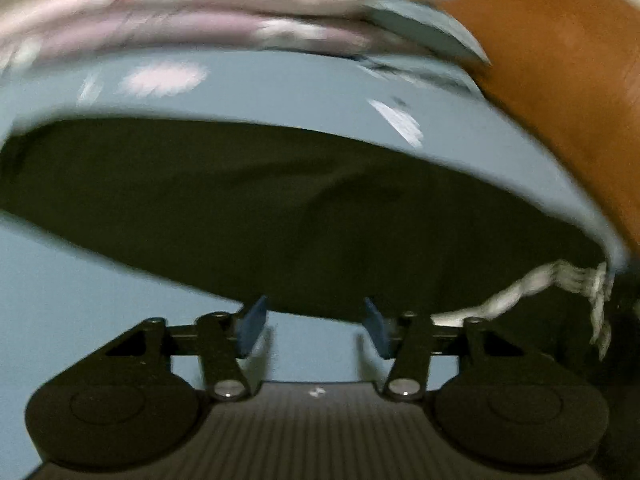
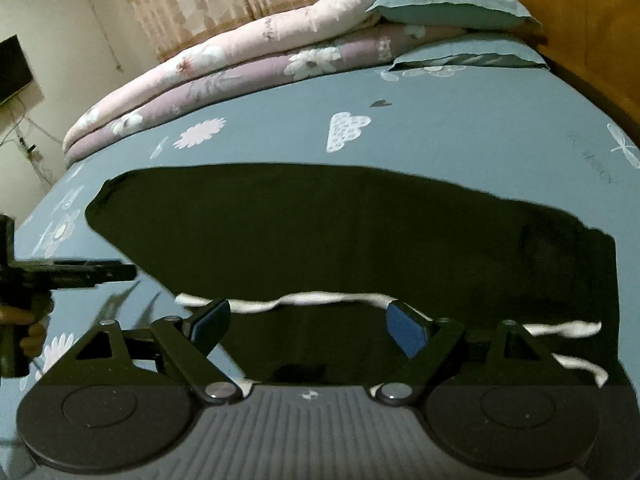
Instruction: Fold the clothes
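A dark garment point(image 2: 340, 236) lies spread flat on the blue patterned bedsheet point(image 2: 440, 152), with a white drawstring point(image 2: 320, 300) running across its near part. My right gripper point(image 2: 309, 326) hovers over that drawstring end, its jaws wide open and nothing pinched. In the blurred left wrist view, the same garment point(image 1: 280, 208) fills the middle and its drawstring point(image 1: 520, 292) trails off to the right. My left gripper point(image 1: 315, 326) sits at the garment's near edge. Its blue pads point(image 1: 252, 328) stand apart with bare sheet point(image 1: 80, 300) between them, so it is open.
Folded pink and lilac quilts point(image 2: 240, 64) and two blue pillows point(image 2: 452, 8) are stacked at the far end of the bed. A wooden headboard point(image 2: 580, 20) runs along the right. A hand point(image 2: 24, 320) shows at the left edge. A dark screen point(image 2: 12, 68) hangs on the wall.
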The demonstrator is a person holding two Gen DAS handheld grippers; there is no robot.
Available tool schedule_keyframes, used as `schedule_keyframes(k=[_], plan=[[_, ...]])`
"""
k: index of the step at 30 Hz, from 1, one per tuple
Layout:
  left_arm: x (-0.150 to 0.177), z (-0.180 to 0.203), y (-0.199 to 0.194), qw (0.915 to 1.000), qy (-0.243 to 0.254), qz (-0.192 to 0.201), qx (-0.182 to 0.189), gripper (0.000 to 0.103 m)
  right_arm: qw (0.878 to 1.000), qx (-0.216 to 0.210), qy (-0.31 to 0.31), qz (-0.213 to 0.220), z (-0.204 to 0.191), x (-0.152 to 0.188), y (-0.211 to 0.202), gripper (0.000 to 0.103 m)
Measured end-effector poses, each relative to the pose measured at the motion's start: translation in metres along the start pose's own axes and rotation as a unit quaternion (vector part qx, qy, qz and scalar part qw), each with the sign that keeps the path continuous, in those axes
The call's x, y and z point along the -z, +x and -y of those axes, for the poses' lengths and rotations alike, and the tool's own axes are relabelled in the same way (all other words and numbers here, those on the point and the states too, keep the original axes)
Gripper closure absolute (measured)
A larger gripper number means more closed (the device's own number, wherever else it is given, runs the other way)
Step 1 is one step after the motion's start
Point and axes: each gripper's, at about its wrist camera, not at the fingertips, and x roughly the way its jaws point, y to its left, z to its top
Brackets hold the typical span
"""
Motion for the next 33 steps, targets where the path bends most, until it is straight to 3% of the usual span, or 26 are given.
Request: schedule_keyframes(k=[2,3,5,7,10,15,17,18,21,22,24,29,33], plan=[[0.003,0.022,0.003,0.9939,0.110,-0.002,-0.014,0.064,1.000,-0.002,-0.008,-0.001,-0.002,0.003,-0.005,0.014],[0.005,0.032,0.004,0.9851,0.170,-0.001,-0.025,0.065,1.000,-0.002,-0.011,0.000,-0.003,0.004,-0.008,0.014],[0.010,0.050,0.007,0.9598,0.277,0.003,-0.045,0.065,1.000,-0.001,-0.012,0.002,-0.002,0.006,-0.012,0.014],[0.013,0.061,0.013,0.9351,0.352,0.000,-0.044,0.065,1.000,-0.005,-0.006,0.005,0.000,0.007,-0.015,0.013],[0.017,0.075,0.024,0.8885,0.457,-0.006,-0.040,0.064,1.000,-0.007,0.002,0.009,0.001,0.010,-0.016,0.013],[0.017,0.090,0.038,0.8303,0.557,-0.005,-0.026,0.065,1.000,-0.010,0.007,0.017,0.001,0.013,-0.017,0.013],[0.016,0.095,0.044,0.8151,0.579,-0.009,-0.015,0.079,1.000,-0.011,0.010,0.019,0.000,0.014,-0.017,0.013],[0.015,0.097,0.047,0.8101,0.586,-0.018,-0.009,0.097,1.000,-0.012,0.011,0.019,0.000,0.015,-0.016,0.013],[0.018,0.104,0.053,0.7932,0.608,-0.026,-0.009,0.103,1.000,-0.014,0.013,0.017,-0.001,0.017,-0.014,0.013],[0.019,0.106,0.052,0.7923,0.609,-0.027,-0.009,0.103,1.000,-0.015,0.012,0.015,-0.002,0.018,-0.013,0.013],[0.014,0.103,0.045,0.8014,0.597,-0.035,0.006,0.103,1.000,-0.019,0.010,0.013,-0.003,0.018,-0.011,0.013],[0.012,0.093,0.038,0.8069,0.589,-0.037,0.018,0.102,1.000,-0.023,0.007,0.010,-0.005,0.015,-0.006,0.013],[0.005,0.089,0.033,0.8223,0.567,-0.044,0.021,0.088,1.000,-0.028,0.001,0.008,-0.008,0.012,-0.004,0.013]])
